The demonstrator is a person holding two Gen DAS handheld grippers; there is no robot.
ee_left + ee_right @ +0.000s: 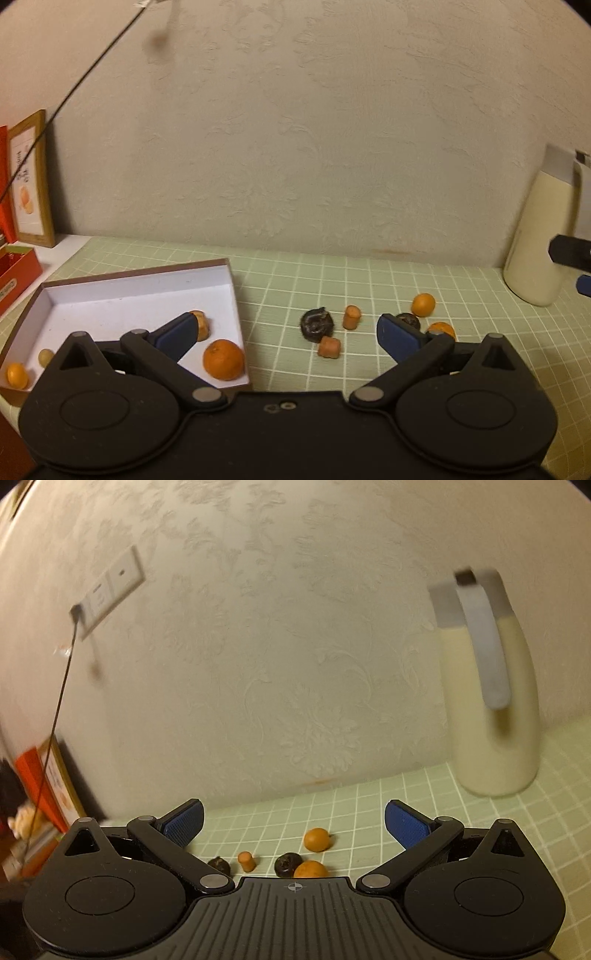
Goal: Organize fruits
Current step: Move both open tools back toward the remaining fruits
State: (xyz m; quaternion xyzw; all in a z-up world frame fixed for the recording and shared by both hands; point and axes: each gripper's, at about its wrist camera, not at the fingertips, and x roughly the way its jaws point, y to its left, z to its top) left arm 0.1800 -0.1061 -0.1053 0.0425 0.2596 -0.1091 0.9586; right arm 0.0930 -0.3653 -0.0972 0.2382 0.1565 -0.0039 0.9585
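The left gripper hangs with its jaws spread and empty, between the white-lined box and the loose fruit, probably ready for another pick. A mandarin already lies in the box; small orange fruits and dark ones wait on the green grid mat. The right gripper, also spread, hovers above them.

The left tongs hang with jaws spread wide and empty above the green gridded tabletop. At nine o'clock, a white-lined box holds a large orange. At three o'clock stands a cream bottle.
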